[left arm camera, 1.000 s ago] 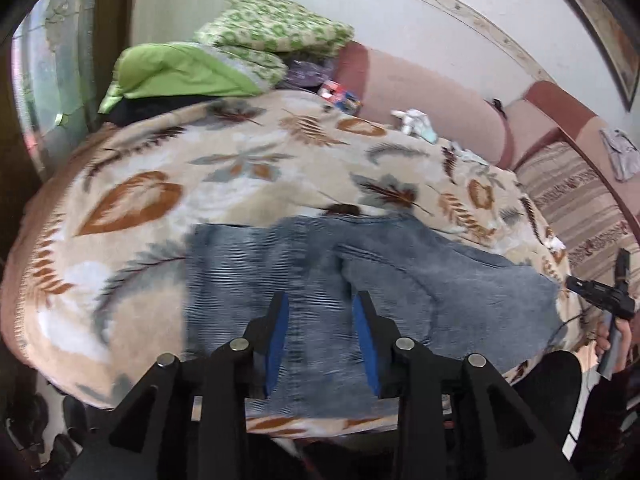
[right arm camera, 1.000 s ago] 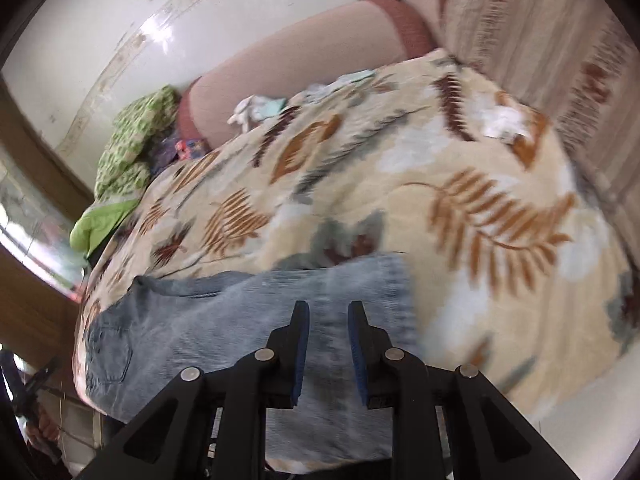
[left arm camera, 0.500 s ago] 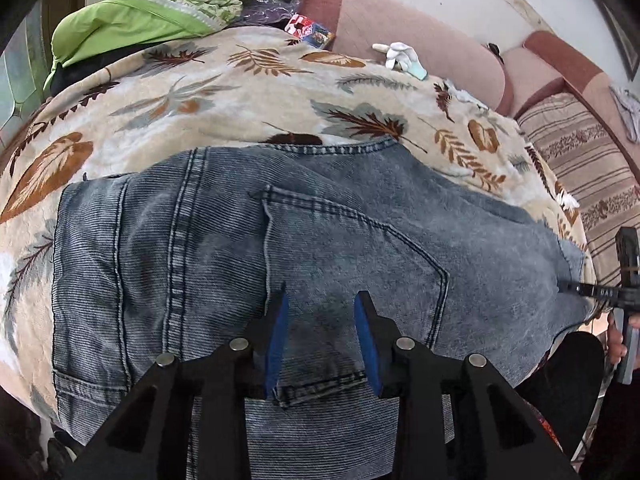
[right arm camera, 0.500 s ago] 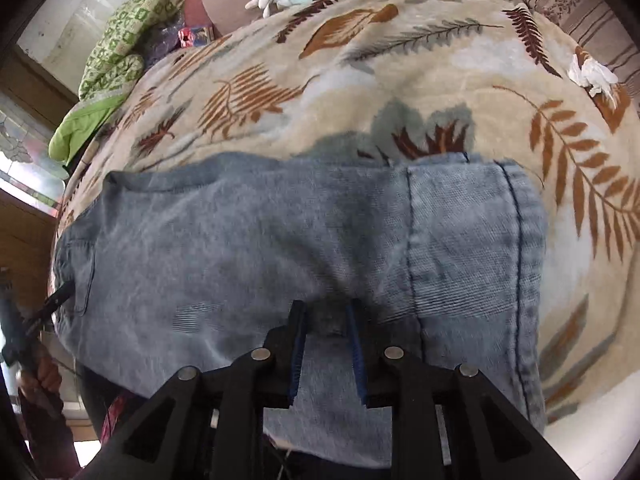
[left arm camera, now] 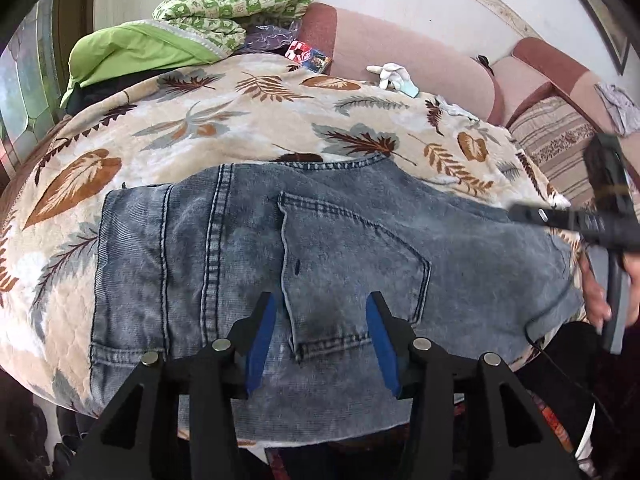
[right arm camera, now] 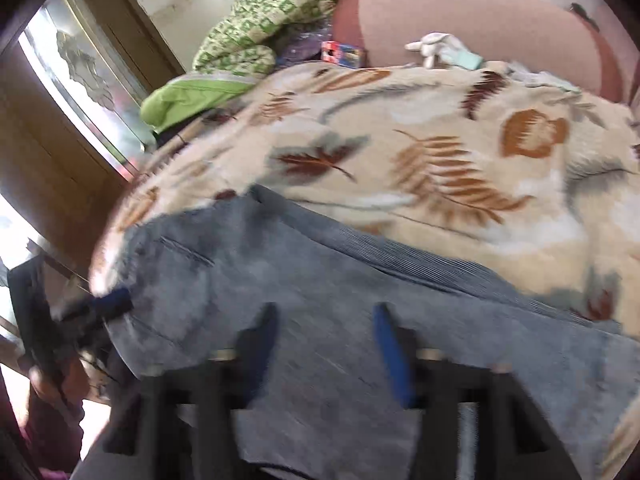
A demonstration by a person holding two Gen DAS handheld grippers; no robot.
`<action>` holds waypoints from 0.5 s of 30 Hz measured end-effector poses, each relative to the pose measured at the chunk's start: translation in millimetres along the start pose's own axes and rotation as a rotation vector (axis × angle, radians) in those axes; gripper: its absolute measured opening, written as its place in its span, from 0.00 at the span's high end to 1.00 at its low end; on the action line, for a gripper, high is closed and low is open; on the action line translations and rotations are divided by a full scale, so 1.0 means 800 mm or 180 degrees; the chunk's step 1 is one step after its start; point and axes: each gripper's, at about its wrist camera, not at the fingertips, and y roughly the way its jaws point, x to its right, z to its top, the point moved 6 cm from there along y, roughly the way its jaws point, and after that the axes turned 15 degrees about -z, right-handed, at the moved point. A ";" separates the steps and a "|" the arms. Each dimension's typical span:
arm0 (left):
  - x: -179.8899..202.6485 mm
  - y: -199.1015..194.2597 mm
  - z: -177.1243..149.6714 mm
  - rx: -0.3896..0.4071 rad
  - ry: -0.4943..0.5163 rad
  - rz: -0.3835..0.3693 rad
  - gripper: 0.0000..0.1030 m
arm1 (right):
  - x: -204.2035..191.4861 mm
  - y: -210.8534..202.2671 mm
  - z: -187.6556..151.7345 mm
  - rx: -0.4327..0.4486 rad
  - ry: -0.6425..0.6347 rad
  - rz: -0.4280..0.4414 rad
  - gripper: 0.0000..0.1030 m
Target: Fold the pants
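Note:
Grey-blue jeans [left arm camera: 340, 240] lie folded across the leaf-print blanket [left arm camera: 240, 120], back pocket [left arm camera: 352, 264] up. My left gripper [left arm camera: 320, 340] hovers over the pocket's lower edge. Its jaws are opening, and only flat denim lies below the blue pads [left arm camera: 260, 340], with nothing pinched. In the left wrist view my right gripper [left arm camera: 524, 212] is at the jeans' right end, held by a hand [left arm camera: 600, 300]. The right wrist view is blurred. There my right gripper [right arm camera: 326, 332] is opening wide above the jeans [right arm camera: 320, 280], and my left gripper [right arm camera: 108, 304] shows at the left end.
Green bedding [left arm camera: 224, 8] and a lime cloth [left arm camera: 132, 52] are piled at the blanket's far left. A pink sofa back [left arm camera: 400, 60] runs behind, with a white glove [left arm camera: 390, 74] and a small colourful packet [left arm camera: 308, 54] on it. A striped cushion [left arm camera: 560, 144] is at the right, a window [right arm camera: 80, 80] at the left.
My right gripper's jaws went from nearly shut to wide apart as it swung sideways over the jeans. My left gripper came closer to the denim and its jaws widened.

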 end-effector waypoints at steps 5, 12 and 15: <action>0.003 0.000 -0.013 -0.0043 0.0151 0.0161 0.54 | -0.050 0.048 0.037 -0.0004 -0.0194 0.0084 0.33; -0.012 0.015 -0.026 -0.0142 0.0199 0.0294 0.53 | -0.072 0.107 0.060 -0.0341 -0.0531 0.0033 0.40; -0.026 0.026 -0.023 -0.0127 0.0169 0.0295 0.49 | -0.078 0.128 0.053 -0.0511 -0.0689 -0.0002 0.41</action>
